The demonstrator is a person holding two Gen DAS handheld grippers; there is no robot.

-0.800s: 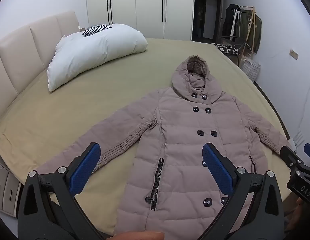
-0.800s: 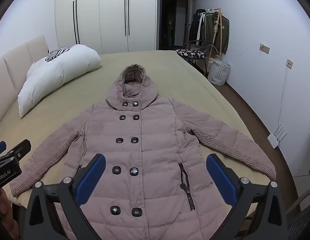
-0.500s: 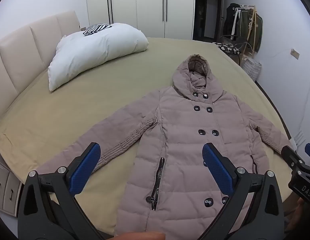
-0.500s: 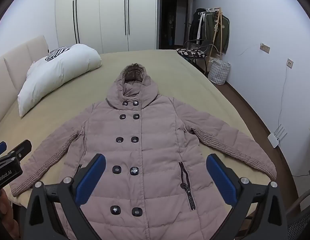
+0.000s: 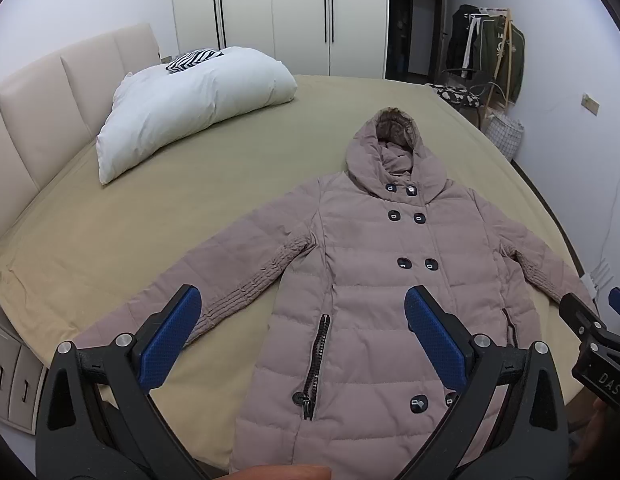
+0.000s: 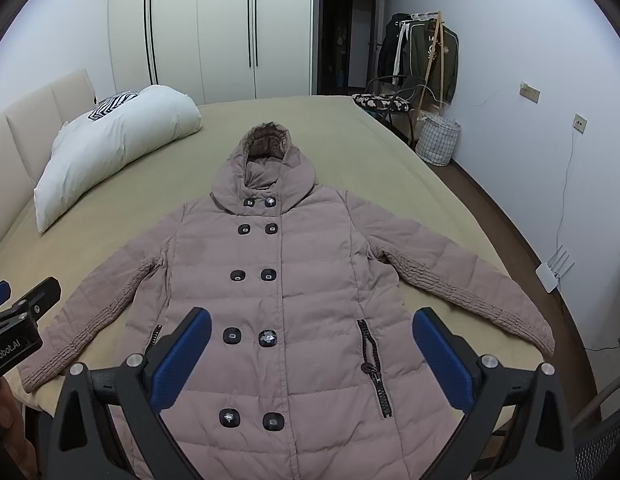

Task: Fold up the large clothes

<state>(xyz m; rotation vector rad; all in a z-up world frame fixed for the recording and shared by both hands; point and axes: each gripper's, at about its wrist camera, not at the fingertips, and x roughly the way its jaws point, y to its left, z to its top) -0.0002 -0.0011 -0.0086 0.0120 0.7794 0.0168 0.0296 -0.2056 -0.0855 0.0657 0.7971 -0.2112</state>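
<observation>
Both grippers hang spread wide above the coat, holding nothing.

The left gripper (image 5: 302, 322) and right gripper (image 6: 310, 344) hover over the coat (image 6: 286, 304), which lies buttoned and face up, sleeves spread, on the bed (image 5: 170, 208); a pillow (image 5: 198, 96) lies beyond.

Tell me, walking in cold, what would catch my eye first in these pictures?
A mauve hooded puffer coat lies spread flat, front up and sleeves out, across the olive-sheeted bed. In front of it hang two open blue-padded grippers, the right gripper over the coat's middle and the left gripper nearer one sleeve. A plump white pillow lies by the headboard.
</observation>
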